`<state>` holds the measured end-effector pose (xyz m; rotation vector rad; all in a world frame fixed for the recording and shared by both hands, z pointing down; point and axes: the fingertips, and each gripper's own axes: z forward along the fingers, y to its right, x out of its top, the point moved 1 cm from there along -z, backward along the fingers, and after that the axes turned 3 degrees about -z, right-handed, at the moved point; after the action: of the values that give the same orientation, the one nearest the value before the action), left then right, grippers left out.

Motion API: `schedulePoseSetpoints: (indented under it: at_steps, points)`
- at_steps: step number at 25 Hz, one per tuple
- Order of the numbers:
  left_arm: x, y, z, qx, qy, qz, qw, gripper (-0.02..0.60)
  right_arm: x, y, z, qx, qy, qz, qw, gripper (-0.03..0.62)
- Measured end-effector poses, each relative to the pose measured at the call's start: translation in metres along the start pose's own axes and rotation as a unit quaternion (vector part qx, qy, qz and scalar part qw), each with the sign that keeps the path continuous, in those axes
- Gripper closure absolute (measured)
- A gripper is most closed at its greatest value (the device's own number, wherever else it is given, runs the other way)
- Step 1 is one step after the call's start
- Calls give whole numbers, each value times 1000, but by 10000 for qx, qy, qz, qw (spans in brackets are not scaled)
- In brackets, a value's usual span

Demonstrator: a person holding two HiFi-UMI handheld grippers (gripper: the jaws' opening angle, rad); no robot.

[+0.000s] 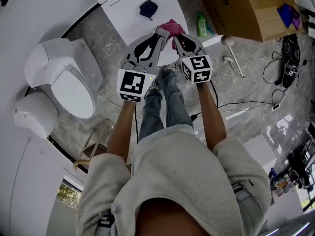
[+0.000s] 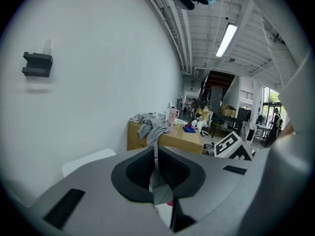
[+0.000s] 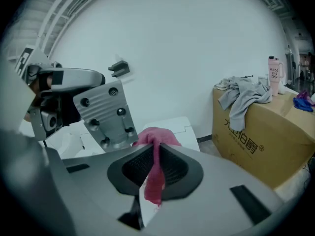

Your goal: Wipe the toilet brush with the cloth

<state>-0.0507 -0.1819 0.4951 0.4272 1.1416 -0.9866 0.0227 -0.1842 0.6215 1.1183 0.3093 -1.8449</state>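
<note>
Clamping the pink cloth [image 3: 155,137], the right tongs [image 1: 175,36] hang over the white bench [image 1: 123,18], while the left tongs [image 1: 159,32] are pressed together, seemingly empty. What looks like the toilet brush [image 1: 235,63] lies on the floor, well apart. Such a thin pinch could let the cloth slip during wiping.

I see a white toilet [image 1: 64,77] at the left and, ahead, a white surface [image 1: 123,21] carrying a small dark blue item [image 1: 147,9]. A cardboard box [image 3: 261,132] at the right has a grey garment [image 3: 241,100] draped over its edge and a pink tumbler [image 3: 273,75] on top. A green bottle [image 1: 202,24] lies on the floor [image 1: 256,75] beside it, with black cables [image 1: 290,58] farther right.
</note>
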Motion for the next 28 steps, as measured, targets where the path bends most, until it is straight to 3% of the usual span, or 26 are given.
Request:
schedulePoseSetpoints:
  at_steps: [9,28]
  points:
    - [1,-1,-1,11,22,71,10000,543,-3,-25,-9,140,-32,-82,9999,535]
    - [0,0,-2,45,66,39,10000,543,-47,-16,34,129,-603,69,9981,535]
